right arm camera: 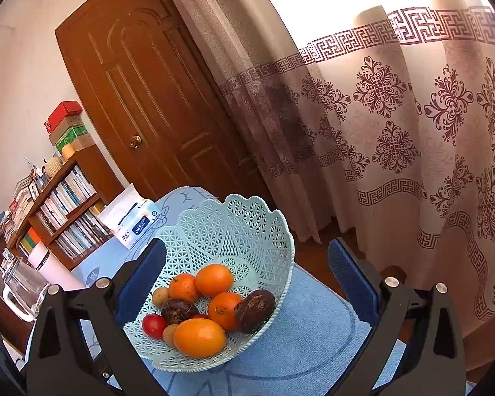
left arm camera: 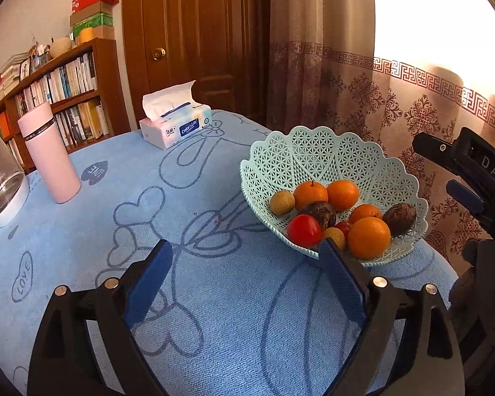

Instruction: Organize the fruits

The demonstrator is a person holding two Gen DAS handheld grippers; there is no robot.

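A pale green lattice basket [left arm camera: 316, 151] stands at the right edge of the blue table and holds several oranges [left arm camera: 368, 237], a red tomato [left arm camera: 304, 230], dark passion fruits [left arm camera: 400, 217] and small tan fruits [left arm camera: 282, 202]. My left gripper [left arm camera: 247, 254] is open and empty over the cloth, just left of the basket. The right gripper's black body [left arm camera: 478, 178] shows at the far right. In the right wrist view the basket [right arm camera: 247, 231] with its oranges [right arm camera: 199, 337] sits between the fingers of my open, empty right gripper [right arm camera: 247, 257], which hovers above it.
A pink bottle [left arm camera: 51, 155], a tissue pack [left arm camera: 175, 125] and a glass jug on a white base [left arm camera: 3, 181] stand on the blue cloth [left arm camera: 214, 313]. A bookshelf [left arm camera: 66, 85], a wooden door [left arm camera: 194, 33] and a patterned curtain [right arm camera: 412, 132] lie behind.
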